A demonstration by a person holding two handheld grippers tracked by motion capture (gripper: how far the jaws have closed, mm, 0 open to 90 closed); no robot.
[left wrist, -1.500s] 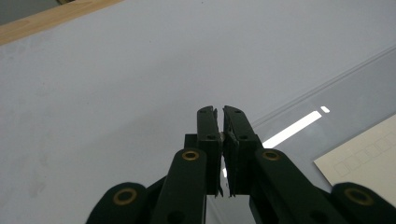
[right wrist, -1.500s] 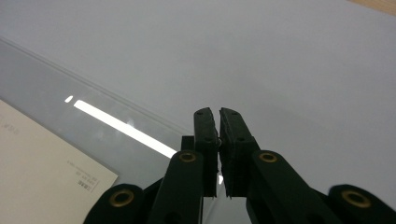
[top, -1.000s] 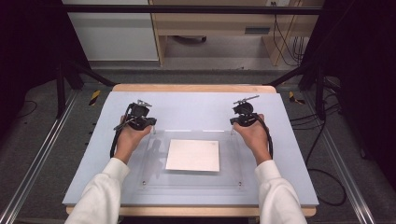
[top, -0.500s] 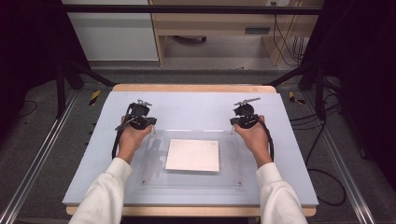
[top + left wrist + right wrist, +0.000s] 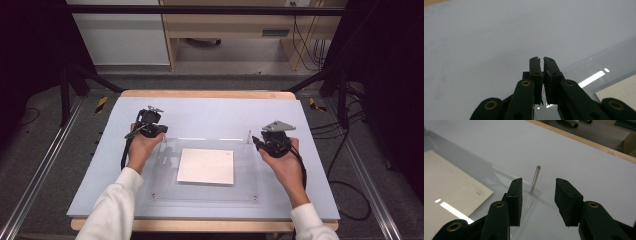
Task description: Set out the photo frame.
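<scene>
- At the far right corner of the clear plate [image 5: 165, 181], your right gripper [image 5: 537, 185] is pointing at the thin upright pin [image 5: 535, 178]. Its jaws have just been opening and are standing apart, with the pin just ahead of the gap and neither pad touching it.
- On the other side, your left gripper [image 5: 541, 59] is sitting near the plate's far left corner with its jaws closed together. I am not seeing anything clamped between them, though the inside of that narrow slit is hard to read.
- The plate itself is lying flat in the middle of the tabletop [image 5: 210, 115], with the white paper sheet [image 5: 206, 166] at its centre; I cannot tell whether the sheet is lying on top of the plate or under it.
- You are probably dealing with a stiff, smooth, fairly light plate. Its flat faces are likely giving the pads little to bite on, so it may be sliding rather than lifting if you are pinching a bare edge.
- The pin is looking slender — treat it as something that bends or snaps under a sideways push. Squeezing gently and low, near its base where it is meeting the plate, is looking safer than taking the tip.
- The sheet is looking thin and limp — it is likely shifting with any tilt or draught, so keeping the plate level is mattering here.
- Whether the pin is fixed into the plate or only standing in a hole I cannot tell, so pulling straight up along its length is looking like the kindest direction.
</scene>
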